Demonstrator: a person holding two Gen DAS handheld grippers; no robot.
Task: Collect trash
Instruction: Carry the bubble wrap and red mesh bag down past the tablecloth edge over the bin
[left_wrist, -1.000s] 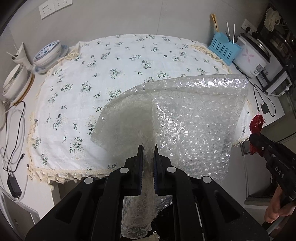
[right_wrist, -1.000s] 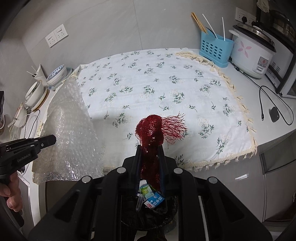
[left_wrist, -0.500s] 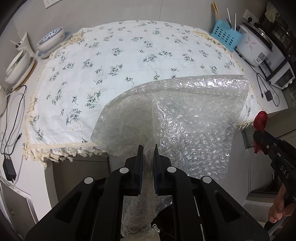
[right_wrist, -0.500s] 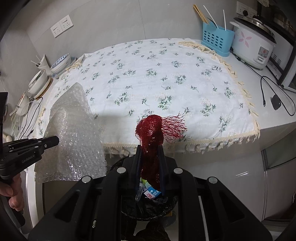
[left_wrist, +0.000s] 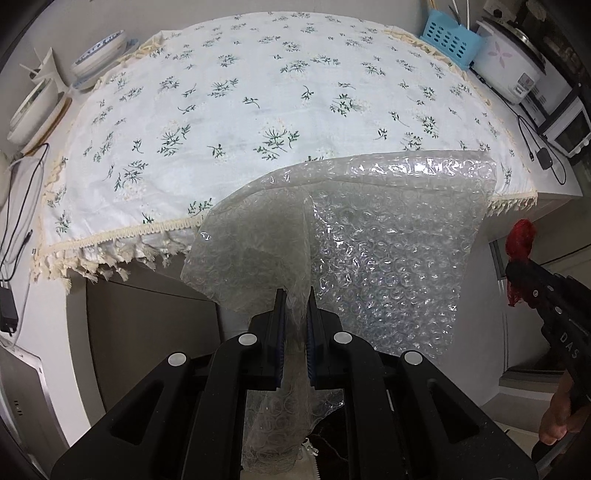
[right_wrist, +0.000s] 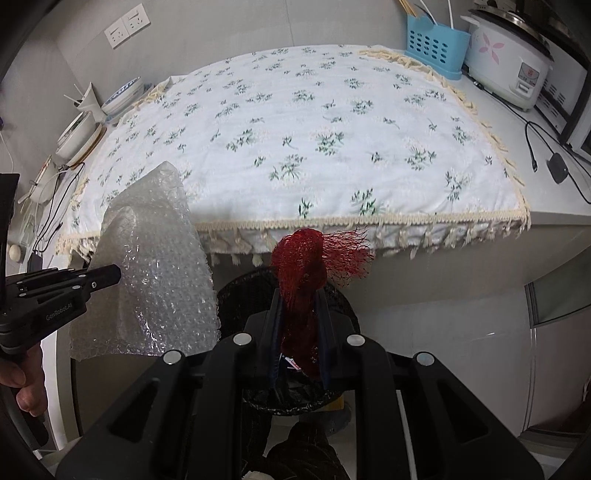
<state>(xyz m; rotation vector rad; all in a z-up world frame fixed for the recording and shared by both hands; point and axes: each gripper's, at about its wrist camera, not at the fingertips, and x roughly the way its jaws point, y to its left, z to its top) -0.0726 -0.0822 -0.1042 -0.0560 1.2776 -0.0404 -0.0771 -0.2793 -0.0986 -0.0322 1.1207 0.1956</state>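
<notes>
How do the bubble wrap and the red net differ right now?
The bubble wrap is clear and a broad sheet; the red net is dark red and bunched small. The wrap is in the left gripper, the net in the right gripper. Both are clamped and off the counter.

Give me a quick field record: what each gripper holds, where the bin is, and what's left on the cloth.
left gripper: shut on bubble wrap, sheet hanging off the counter edge
right gripper: shut on red net
bin: black-lined, below the right gripper, in front of the counter
net vs bin: above the opening, not released
tablecloth: no trash visible on it
counter extras: blue caddy, rice cooker, bowls
</notes>
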